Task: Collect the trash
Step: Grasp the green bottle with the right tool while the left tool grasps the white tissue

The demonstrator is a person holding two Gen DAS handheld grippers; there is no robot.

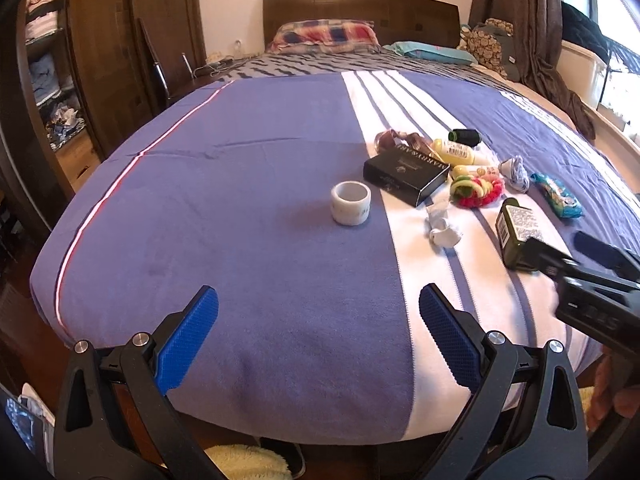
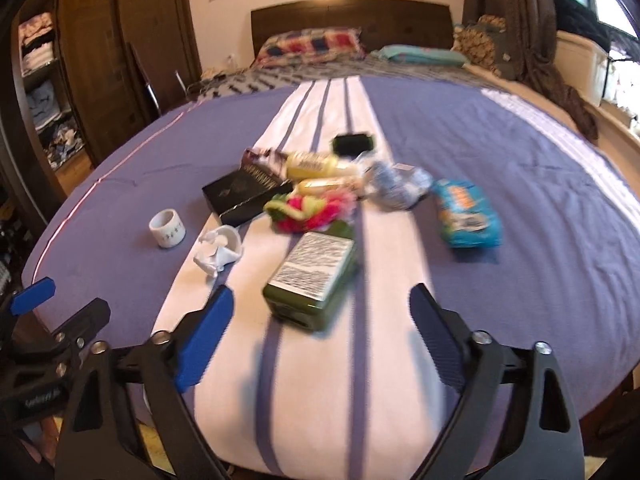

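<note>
Clutter lies on the blue-and-white striped bedspread point(image 1: 240, 184). A white tape roll point(image 1: 351, 202) point(image 2: 167, 227) stands left of a black box point(image 1: 406, 175) point(image 2: 244, 195). A crumpled white tissue point(image 1: 442, 229) point(image 2: 219, 250), a green bottle point(image 1: 518, 235) point(image 2: 314, 279), a blue snack packet point(image 1: 558, 194) point(image 2: 466, 212), yellow tubes point(image 1: 456, 150) point(image 2: 316, 166), coloured hair ties point(image 1: 478, 189) point(image 2: 310, 209) and crumpled wrappers point(image 2: 398, 184) lie around. My left gripper point(image 1: 318, 330) is open and empty over the bed's near edge. My right gripper point(image 2: 322, 330) is open, just short of the green bottle.
Pillows point(image 1: 326, 34) and a dark headboard point(image 1: 360, 6) are at the far end. A wardrobe with shelves of clothes point(image 1: 52, 64) stands left. Curtains and a window point(image 1: 592, 40) are on the right. A black thread spool point(image 1: 466, 136) lies behind the tubes.
</note>
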